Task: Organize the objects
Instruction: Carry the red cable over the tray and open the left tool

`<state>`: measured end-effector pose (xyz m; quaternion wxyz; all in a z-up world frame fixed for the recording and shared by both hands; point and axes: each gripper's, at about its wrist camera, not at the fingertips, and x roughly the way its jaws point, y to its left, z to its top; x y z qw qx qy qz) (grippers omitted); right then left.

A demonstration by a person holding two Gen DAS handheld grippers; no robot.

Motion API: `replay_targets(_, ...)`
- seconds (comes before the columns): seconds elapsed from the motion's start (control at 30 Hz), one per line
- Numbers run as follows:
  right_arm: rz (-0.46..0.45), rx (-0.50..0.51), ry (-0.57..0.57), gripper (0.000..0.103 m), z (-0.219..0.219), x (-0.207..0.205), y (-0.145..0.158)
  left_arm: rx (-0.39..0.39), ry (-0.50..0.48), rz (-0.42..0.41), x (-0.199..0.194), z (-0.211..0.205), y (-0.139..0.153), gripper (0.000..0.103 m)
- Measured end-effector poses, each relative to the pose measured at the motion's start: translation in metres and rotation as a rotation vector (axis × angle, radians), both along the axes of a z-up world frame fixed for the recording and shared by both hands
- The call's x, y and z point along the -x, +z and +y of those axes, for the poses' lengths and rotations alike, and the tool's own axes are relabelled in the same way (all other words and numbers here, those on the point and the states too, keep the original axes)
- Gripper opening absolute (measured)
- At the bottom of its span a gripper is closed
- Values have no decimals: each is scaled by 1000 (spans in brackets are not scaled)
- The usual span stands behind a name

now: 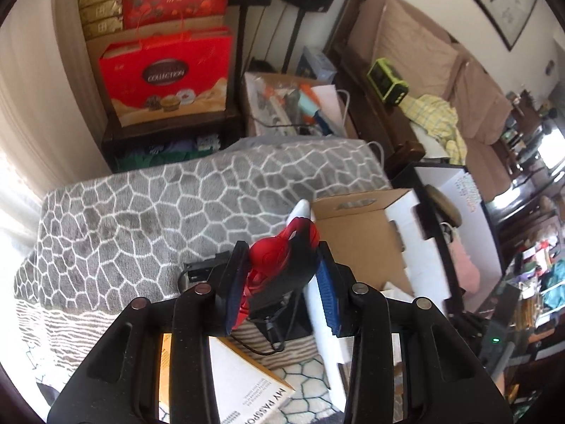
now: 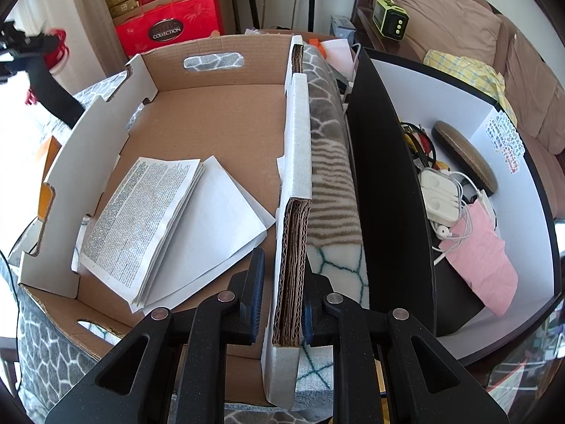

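Left wrist view: left gripper (image 1: 282, 275) closed on a red and black toy (image 1: 282, 258), fingers (image 1: 326, 296) pressing its two sides, narrow gap filled by the toy. Toy lifted clear of the grey blanket (image 1: 141, 212), its long axis running forward along the fingers, white tip pointing away toward the cardboard box (image 1: 356, 243). A thin black cable (image 1: 272, 339) hanging under the toy; whether attached to it, cannot tell. Below the gripper, a white booklet (image 1: 247, 381) lying on the blanket.

Right wrist view: right gripper (image 2: 282, 314) clamped on the near corner of the box wall (image 2: 293, 247), fingers almost fully together with the corrugated edge between them, holding the box steady. Inside the box only folded printed papers (image 2: 148, 219) at the near left; far half of the floor bare. To the right, past a strip of blanket, a black-and-white bin (image 2: 388, 176) with earphones, cables and a pink cloth.

Deciding relation, as a judgement: box lying ahead and to the right of the left gripper, just past the toy's tip, so left hand nearer to the drop. Next move probably forward and right over the left wall, then down onto the bare floor. Risk: dangling cable catching the notched wall
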<state>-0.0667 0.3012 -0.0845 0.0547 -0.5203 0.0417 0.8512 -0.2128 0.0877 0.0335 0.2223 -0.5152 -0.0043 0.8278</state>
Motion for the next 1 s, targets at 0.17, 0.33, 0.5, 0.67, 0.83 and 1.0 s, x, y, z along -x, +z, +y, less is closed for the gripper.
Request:
replay_targets(0.17,0,0,0,18,0,0,0,-17,-43,25,-8,15,31,35)
replay_targets(0.33,0,3,-2,18,0,0,0,-17,-74,18,-9,35,34,35)
replay_targets(0.5,0,3,0,18,-1,0,0,-17,-94,-15,-7,55,16,35)
replay_targets(0.67,0,3,-2,18,0,0,0,-13,-120,-41,-6,80,-6,35)
replay_targets(0.83,0,3,-2,18,-1,0,0,-9,-158,-62,-4,106,-29,35)
replay_targets(1.0,0,3,-3,18,-1,0,0,17,-178,-107,-3,129,-53,36)
